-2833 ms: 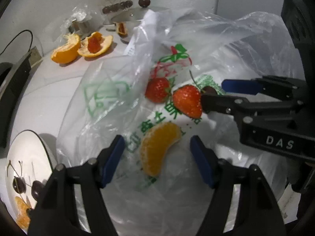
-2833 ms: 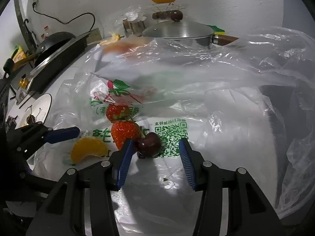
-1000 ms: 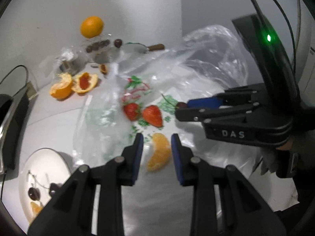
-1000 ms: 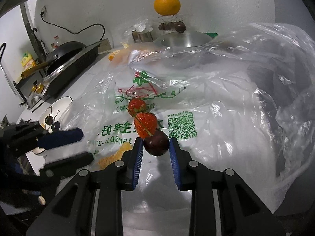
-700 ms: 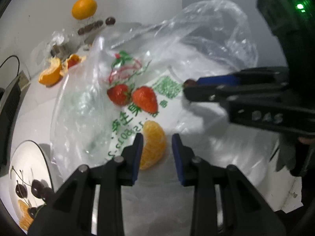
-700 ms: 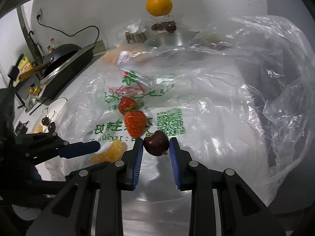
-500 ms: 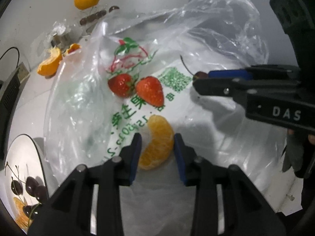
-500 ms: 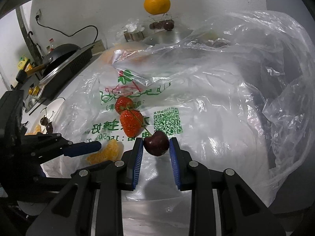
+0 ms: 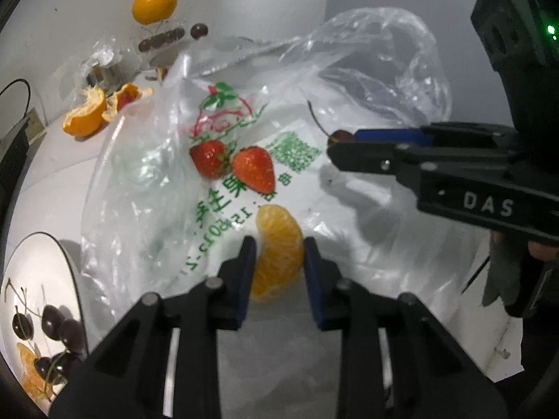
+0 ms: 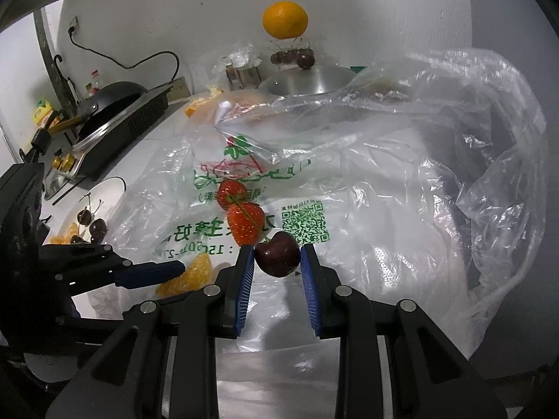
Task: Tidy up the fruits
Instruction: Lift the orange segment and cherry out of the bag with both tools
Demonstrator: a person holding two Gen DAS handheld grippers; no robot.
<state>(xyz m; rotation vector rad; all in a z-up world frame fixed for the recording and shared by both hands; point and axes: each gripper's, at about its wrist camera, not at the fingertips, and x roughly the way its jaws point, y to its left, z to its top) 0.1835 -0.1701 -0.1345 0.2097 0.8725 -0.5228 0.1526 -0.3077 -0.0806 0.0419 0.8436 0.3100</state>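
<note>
My left gripper point(image 9: 279, 249) is shut on an orange segment point(image 9: 277, 249) and holds it over the clear plastic bag point(image 9: 216, 188). My right gripper point(image 10: 276, 256) is shut on a dark cherry point(image 10: 277, 253) with its stem, held above the bag point(image 10: 384, 209). Two strawberries point(image 9: 232, 164) lie on the bag beyond the segment; they also show in the right wrist view point(image 10: 241, 209). The right gripper point(image 9: 337, 148) shows in the left wrist view with the cherry point(image 9: 340, 136) at its tip. The left gripper point(image 10: 174, 269) shows in the right wrist view with the segment point(image 10: 190, 276).
A white plate point(image 9: 42, 262) with cherries and orange pieces is at lower left; it also shows in the right wrist view point(image 10: 111, 186). Orange peel point(image 9: 87, 113), a whole orange point(image 10: 284, 21), a pot lid point(image 10: 314, 82) and a black stove point(image 10: 118, 118) stand behind.
Both grippers closed on their fruit: left on the orange segment, right on the cherry. Both lifted off the bag. Over the last half second the view shifted only slightly.
</note>
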